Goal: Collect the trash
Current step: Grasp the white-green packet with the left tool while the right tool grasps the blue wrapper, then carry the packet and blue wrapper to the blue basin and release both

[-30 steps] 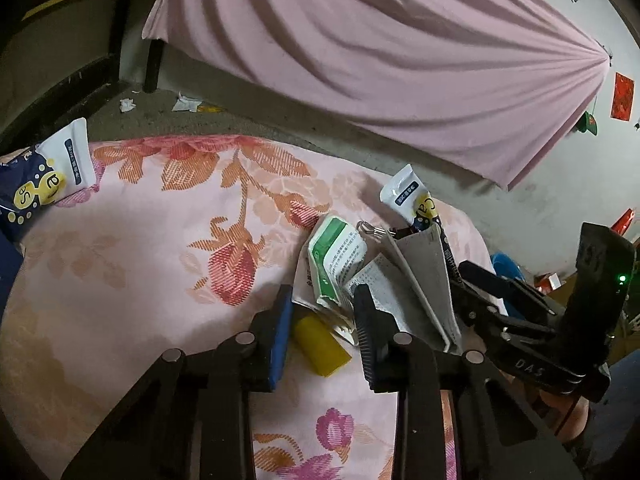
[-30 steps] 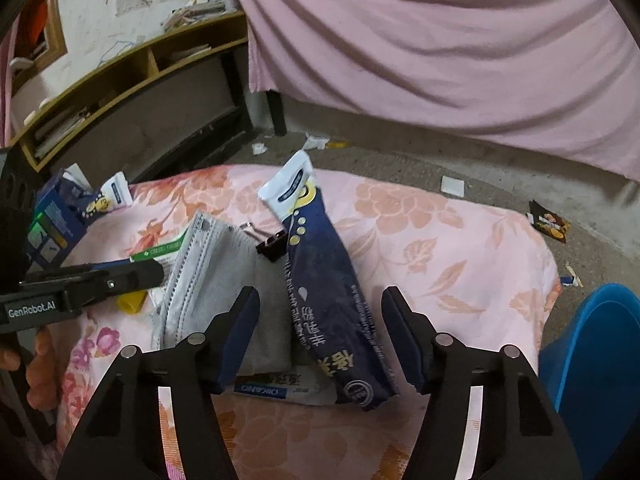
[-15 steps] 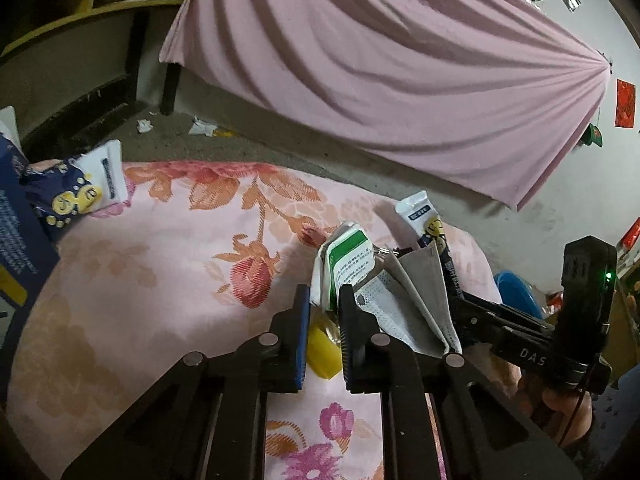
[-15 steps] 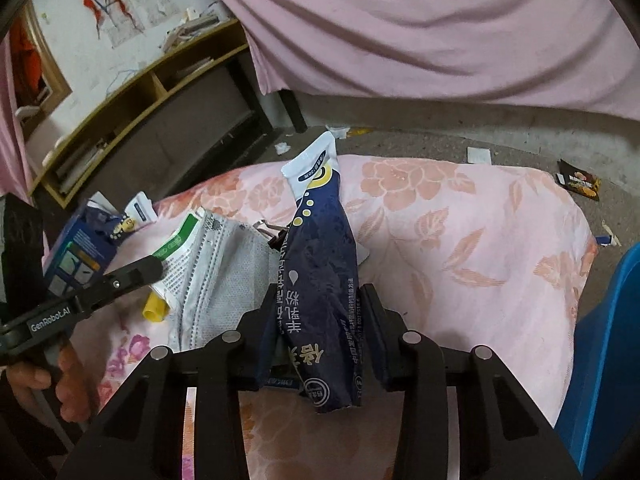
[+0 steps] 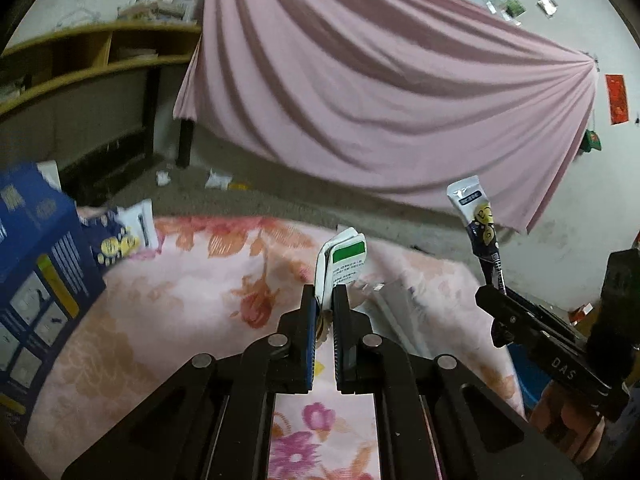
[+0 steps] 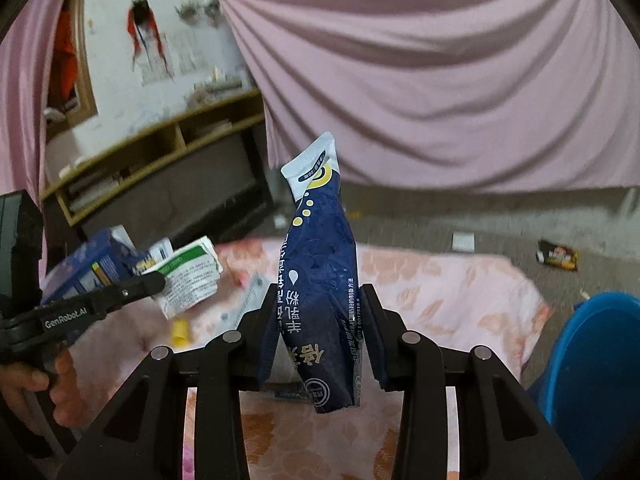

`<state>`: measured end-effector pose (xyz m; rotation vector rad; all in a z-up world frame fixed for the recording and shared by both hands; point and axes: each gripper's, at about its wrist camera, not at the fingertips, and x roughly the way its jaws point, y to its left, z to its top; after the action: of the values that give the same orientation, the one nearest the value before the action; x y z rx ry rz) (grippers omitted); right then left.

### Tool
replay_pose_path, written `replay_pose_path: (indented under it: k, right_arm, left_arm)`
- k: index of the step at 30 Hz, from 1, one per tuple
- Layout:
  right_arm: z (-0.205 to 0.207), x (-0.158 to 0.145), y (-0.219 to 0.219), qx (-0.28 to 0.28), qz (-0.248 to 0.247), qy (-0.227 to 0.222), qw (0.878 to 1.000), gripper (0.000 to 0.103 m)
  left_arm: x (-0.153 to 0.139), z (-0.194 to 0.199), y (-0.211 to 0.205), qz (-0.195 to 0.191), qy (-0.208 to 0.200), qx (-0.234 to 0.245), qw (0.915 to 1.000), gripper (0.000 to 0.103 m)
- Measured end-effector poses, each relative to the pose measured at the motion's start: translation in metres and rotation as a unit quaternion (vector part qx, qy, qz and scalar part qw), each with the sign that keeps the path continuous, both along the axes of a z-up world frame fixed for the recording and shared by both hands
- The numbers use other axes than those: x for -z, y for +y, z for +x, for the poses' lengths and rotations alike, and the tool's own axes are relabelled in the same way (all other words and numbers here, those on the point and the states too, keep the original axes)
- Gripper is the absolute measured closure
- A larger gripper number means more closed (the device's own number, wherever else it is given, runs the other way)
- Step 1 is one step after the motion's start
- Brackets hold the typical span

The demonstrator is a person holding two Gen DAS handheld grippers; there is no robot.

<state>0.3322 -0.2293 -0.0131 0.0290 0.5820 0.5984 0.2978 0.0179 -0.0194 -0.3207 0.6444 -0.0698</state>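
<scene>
left gripper (image 5: 325, 300) pinches a folded white-and-green paper packet (image 5: 343, 264), lifted above the floral cloth (image 5: 180, 300); right gripper (image 6: 318, 320) clamps a crinkled navy foil pouch (image 6: 320, 264), also lifted.

Pink drape (image 5: 380, 92), wood shelf (image 6: 160, 148), grey floor (image 6: 500, 216)

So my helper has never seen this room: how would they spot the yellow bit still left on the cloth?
Start at the pink floral cloth over the table. Beside the grey face mask lies a small yellow piece, the only plain yellow thing there, lying loose, with neither tongs on it.
</scene>
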Motion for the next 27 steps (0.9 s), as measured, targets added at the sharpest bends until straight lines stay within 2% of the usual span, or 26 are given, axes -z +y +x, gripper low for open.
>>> replay_pose_path:
  k: [4,8,11,14,21,27]
  right_arm:
    - [-0.013,-0.018,-0.016,0.015,0.041,-0.048,0.998,0.067]
    - [-0.028,-0.036,-0.035,0.034,0.076,-0.104,0.991,0.067]
    - [-0.038,-0.047,-0.049,0.050,0.085,-0.139,0.985,0.067]
    - [-0.047,-0.056,-0.065,0.064,0.105,-0.170,0.978,0.067]
    - [-0.066,-0.072,-0.099,0.103,0.119,-0.215,0.964,0.067]
    - [-0.082,-0.077,-0.126,0.135,0.116,-0.238,0.955,0.066]
  left_arm:
    - [-0.024,-0.014,-0.020,0.034,-0.064,-0.010,0.9973,0.098]
    - [-0.050,-0.029,-0.048,0.068,-0.139,-0.001,0.9879,0.098]
    - [-0.066,-0.039,-0.065,0.081,-0.182,0.015,0.9799,0.098]
    - [-0.082,-0.045,-0.083,0.078,-0.216,0.034,0.9726,0.098]
    - [-0.105,-0.050,-0.120,0.080,-0.251,0.066,0.9623,0.098]
    - [-0.112,-0.050,-0.155,0.088,-0.272,0.102,0.9529,0.098]
